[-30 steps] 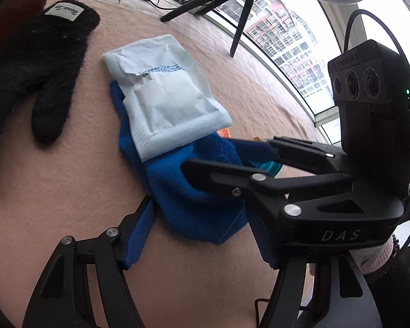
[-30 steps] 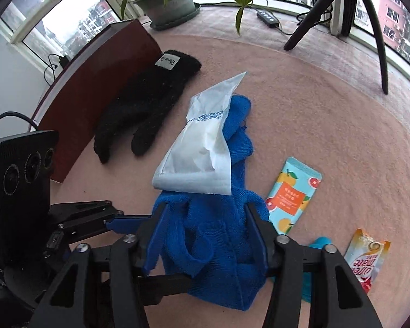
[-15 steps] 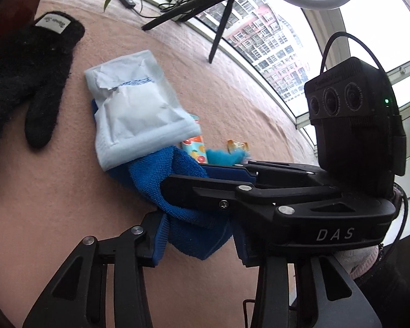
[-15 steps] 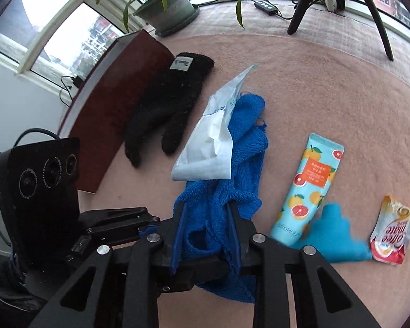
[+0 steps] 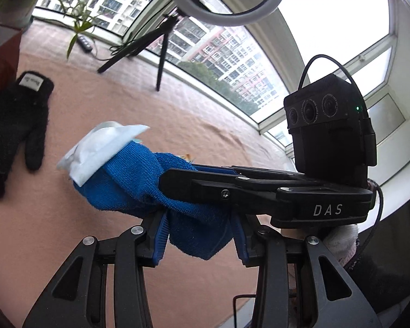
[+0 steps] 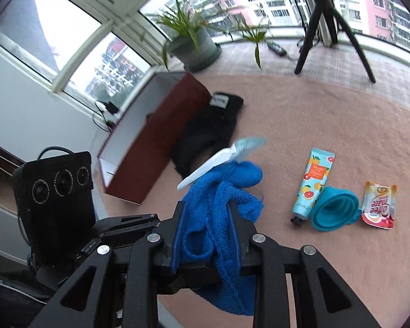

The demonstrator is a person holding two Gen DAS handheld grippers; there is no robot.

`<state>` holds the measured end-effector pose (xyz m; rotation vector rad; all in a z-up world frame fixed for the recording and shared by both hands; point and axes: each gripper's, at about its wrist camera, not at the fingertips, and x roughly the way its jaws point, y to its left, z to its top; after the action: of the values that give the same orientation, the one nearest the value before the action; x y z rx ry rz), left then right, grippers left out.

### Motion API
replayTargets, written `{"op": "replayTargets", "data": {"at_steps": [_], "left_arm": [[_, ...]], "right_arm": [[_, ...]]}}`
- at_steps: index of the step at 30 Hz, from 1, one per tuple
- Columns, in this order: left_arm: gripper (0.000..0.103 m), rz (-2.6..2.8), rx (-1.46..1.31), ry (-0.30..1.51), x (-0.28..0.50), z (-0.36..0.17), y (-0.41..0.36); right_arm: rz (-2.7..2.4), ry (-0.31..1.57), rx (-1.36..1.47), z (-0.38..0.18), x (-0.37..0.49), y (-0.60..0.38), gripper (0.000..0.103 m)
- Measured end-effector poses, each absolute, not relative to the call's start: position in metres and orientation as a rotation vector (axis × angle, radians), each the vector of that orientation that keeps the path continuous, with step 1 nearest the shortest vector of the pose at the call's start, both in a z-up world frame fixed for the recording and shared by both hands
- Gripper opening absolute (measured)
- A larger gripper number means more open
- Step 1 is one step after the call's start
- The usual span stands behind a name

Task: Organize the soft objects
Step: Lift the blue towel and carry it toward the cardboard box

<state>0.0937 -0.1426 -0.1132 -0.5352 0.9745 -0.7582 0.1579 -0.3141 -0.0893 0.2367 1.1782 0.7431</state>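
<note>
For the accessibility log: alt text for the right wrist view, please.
The right hand-held gripper is shut on a bunched blue terry towel, lifted off the pink carpet, with a white flat packet resting on it. A black knit glove lies beyond.

A pinkish, carpet-like tabletop (image 6: 328,125) carries the things. A black glove (image 6: 207,134) with a white label lies on it beside a dark red box (image 6: 153,142); well to the right lie a hand-cream tube (image 6: 313,183) printed with citrus fruit, a teal collapsible funnel (image 6: 334,211) touching the tube's cap end, and a coffee creamer sachet (image 6: 378,205) just beside the funnel. Farther back stand a potted plant (image 6: 192,42) and black tripod legs (image 6: 325,24).
</note>
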Motion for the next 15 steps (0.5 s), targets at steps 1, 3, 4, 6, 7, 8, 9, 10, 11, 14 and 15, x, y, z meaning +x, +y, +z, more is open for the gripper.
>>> {"op": "replayTargets", "data": {"at_steps": [1, 3, 4, 6, 7, 8, 9, 10, 11, 14, 15], "left_arm": [[0.037, -0.765, -0.538, 0.968, 0.091, -0.109, -0.142], [0.037, -0.774, -0.53, 0.95, 0.086, -0.103, -0.143], [0.037, -0.775, -0.522, 0.942, 0.085, -0.1, -0.144], [0.037, -0.774, -0.521, 0.935, 0.085, -0.097, -0.142], [0.037, -0.774, -0.524, 0.931, 0.084, -0.095, -0.141], [0.037, -0.774, -0.527, 0.927, 0.083, -0.093, -0.14], [0.037, -0.778, -0.528, 0.919, 0.083, -0.09, -0.139], [0.037, -0.782, -0.531, 0.91, 0.083, -0.086, -0.137], [0.037, -0.785, -0.531, 0.901, 0.081, -0.083, -0.136], [0.037, -0.793, -0.518, 0.866, 0.08, -0.07, -0.133], [0.037, -0.794, -0.512, 0.854, 0.08, -0.065, -0.133]], "right_arm": [[0.741, 1.169, 0.243, -0.084, 0.155, -0.315, 0.026], [0.741, 1.147, 0.235, -0.076, 0.15, -0.316, 0.026], [0.74, 1.14, 0.23, -0.073, 0.149, -0.316, 0.026], [0.738, 1.131, 0.233, -0.069, 0.147, -0.315, 0.026], [0.74, 1.126, 0.236, -0.067, 0.147, -0.314, 0.026], [0.742, 1.12, 0.236, -0.064, 0.146, -0.314, 0.026], [0.743, 1.111, 0.235, -0.06, 0.146, -0.312, 0.026], [0.743, 1.104, 0.234, -0.056, 0.145, -0.312, 0.026], [0.742, 1.09, 0.233, -0.05, 0.144, -0.311, 0.026], [0.748, 1.053, 0.221, -0.035, 0.139, -0.31, 0.026], [0.75, 1.04, 0.222, -0.03, 0.139, -0.31, 0.026]]}}
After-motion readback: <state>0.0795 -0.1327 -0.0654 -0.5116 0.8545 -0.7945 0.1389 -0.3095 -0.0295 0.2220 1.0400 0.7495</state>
